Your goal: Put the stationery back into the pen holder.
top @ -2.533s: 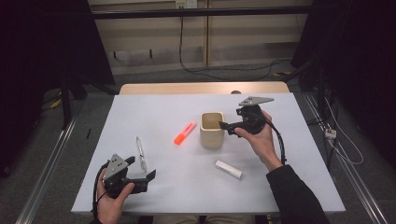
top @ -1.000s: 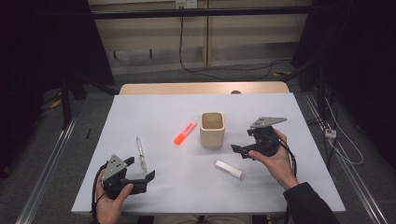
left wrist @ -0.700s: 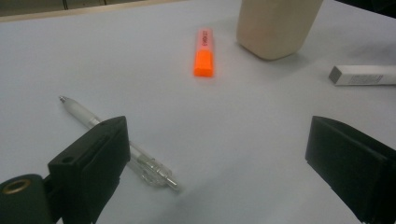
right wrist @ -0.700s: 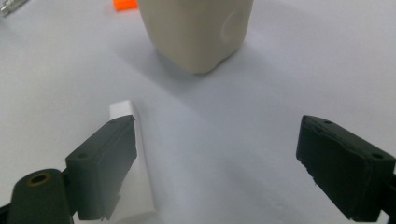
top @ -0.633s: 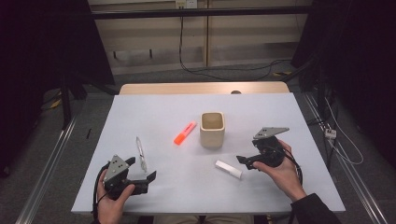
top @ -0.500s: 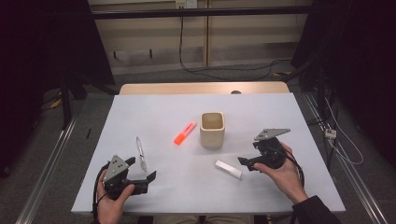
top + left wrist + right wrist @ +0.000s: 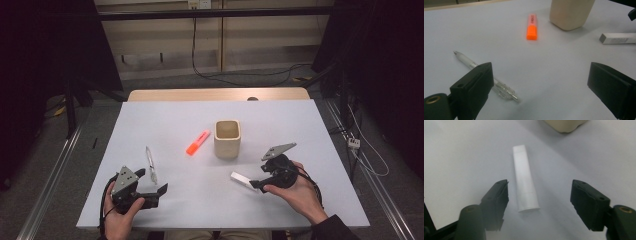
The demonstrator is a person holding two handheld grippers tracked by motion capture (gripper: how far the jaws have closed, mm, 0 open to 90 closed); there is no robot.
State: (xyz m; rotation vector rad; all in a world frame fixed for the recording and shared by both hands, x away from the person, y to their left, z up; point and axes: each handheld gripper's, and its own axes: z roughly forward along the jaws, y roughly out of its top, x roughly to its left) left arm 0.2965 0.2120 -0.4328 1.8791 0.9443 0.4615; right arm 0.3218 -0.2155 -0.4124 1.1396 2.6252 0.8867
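A white stick [image 7: 243, 179] lies flat on the white table [image 7: 170, 115], in front of a beige cup [image 7: 227, 139]. My right gripper [image 7: 256, 184] is low over its near end. In the right gripper view the white stick [image 7: 524, 179] lies lengthwise between the jaws of my right gripper [image 7: 540, 200]. The jaws have just been closing, but both pads still stand clear of the stick. My left gripper [image 7: 152, 181] rests at the table's front left, wide open and holding nothing. Just beyond it lies a clear pen [image 7: 474, 66].
An orange highlighter [image 7: 198, 142] lies left of the cup, the clear pen [image 7: 150, 164] farther left. In the left gripper view the highlighter [image 7: 532, 27], the cup [image 7: 570, 12] and the white stick [image 7: 617, 38] lie ahead. Dark floor and metal rails surround the table.
The right hand has come from beside the cup toward the table's front and down to the white stick, and its jaws have narrowed around it. The left hand has not moved.
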